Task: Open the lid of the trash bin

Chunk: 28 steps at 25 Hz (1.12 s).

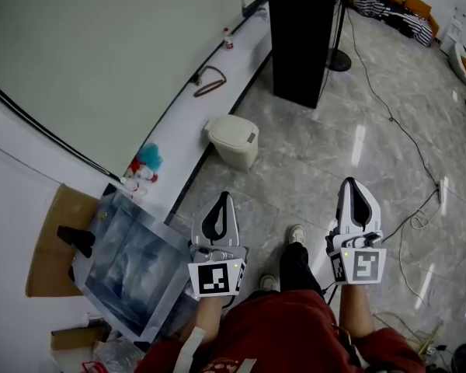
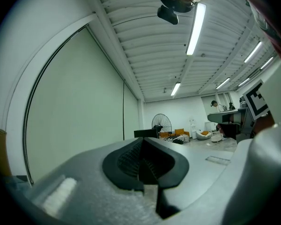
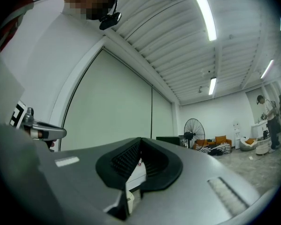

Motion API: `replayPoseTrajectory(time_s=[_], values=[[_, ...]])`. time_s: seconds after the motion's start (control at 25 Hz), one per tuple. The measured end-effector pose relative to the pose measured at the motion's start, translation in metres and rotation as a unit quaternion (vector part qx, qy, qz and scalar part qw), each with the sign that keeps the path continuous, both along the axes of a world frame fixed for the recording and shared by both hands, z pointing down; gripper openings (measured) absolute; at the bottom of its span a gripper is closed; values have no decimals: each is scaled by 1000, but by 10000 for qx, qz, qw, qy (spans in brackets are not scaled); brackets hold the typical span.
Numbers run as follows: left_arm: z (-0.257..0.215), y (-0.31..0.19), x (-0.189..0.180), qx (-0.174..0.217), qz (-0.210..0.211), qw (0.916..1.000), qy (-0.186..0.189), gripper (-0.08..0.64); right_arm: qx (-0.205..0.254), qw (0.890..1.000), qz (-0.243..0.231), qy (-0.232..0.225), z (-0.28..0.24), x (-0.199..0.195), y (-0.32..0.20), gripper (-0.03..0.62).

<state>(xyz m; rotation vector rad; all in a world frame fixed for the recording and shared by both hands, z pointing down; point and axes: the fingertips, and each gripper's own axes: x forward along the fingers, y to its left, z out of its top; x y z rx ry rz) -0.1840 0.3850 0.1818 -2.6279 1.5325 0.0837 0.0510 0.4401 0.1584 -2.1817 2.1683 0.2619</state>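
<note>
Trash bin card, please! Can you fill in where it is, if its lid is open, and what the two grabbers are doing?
thing: small white trash bin
where: on the grey floor, beside the white ledge
lid: closed
left gripper: jaws together, holding nothing
right gripper: jaws together, holding nothing
touching the bin: neither gripper; both are short of it
behind the bin: tall black cabinet
task step: lid not yet opened
</note>
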Motion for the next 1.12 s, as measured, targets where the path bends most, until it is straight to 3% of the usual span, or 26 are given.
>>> replayPoseTrajectory(time_s=[0.32, 0.92, 1.12], values=[[-4, -78, 34, 28, -90, 9999, -38, 5, -12, 9999, -83, -117, 3, 49, -77, 0], [1, -219, 157, -142, -231, 9993, -248, 5, -161, 9990, -274, -302, 17, 165, -229, 0], [1, -246, 175, -166, -378, 9988, -265, 5, -125, 9983, -363, -441, 13, 183, -263, 0]])
